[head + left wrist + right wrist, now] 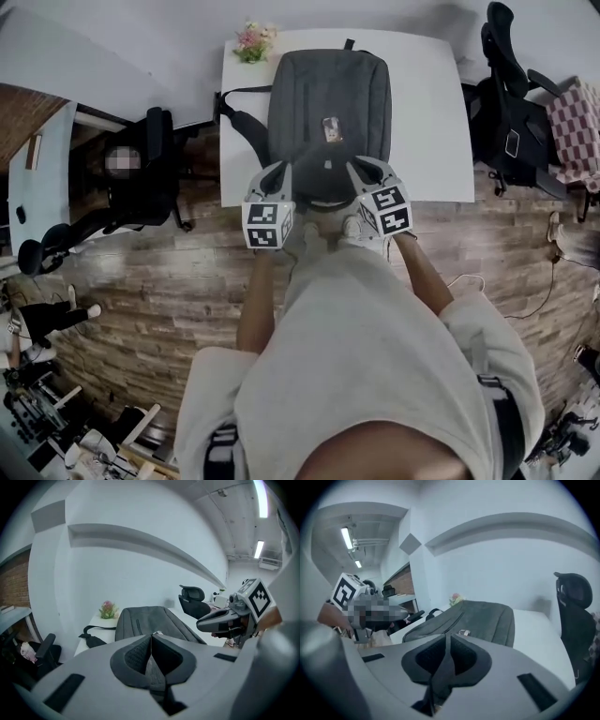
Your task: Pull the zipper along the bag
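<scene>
At 6 o'clock on the dark grey fabric backpack [328,103], the left gripper [278,172] pinches its cloth — the right gripper [362,167] clamps a dark strip [440,677].

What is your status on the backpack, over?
Left claw shut on backpack fabric, near edge. Right claw shut on a dark strip there. Backpack flat on table. Nothing in the way.
</scene>
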`<control>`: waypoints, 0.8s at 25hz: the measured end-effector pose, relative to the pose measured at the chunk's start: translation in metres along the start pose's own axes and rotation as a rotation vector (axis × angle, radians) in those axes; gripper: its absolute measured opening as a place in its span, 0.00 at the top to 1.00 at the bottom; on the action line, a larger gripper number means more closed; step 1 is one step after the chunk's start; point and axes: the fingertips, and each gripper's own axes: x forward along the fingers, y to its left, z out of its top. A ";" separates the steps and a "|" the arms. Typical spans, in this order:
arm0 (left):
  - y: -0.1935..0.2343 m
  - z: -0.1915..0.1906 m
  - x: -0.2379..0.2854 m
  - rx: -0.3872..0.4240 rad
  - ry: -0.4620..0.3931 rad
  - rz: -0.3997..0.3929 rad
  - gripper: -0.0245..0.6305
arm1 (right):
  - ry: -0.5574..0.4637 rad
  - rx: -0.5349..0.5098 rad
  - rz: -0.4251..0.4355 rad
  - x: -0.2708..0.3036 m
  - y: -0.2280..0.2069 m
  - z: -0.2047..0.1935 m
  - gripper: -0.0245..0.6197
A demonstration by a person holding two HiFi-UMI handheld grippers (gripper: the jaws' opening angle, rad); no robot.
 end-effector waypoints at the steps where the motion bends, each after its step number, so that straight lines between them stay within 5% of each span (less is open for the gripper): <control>1: 0.002 0.005 -0.001 -0.003 -0.015 0.002 0.92 | -0.024 0.014 -0.020 -0.003 -0.007 0.009 0.90; 9: 0.024 0.052 0.000 -0.007 -0.123 0.032 0.92 | -0.176 0.038 -0.134 -0.023 -0.052 0.070 0.94; 20: 0.041 0.099 0.003 0.029 -0.198 0.067 0.93 | -0.266 0.000 -0.165 -0.029 -0.069 0.117 0.94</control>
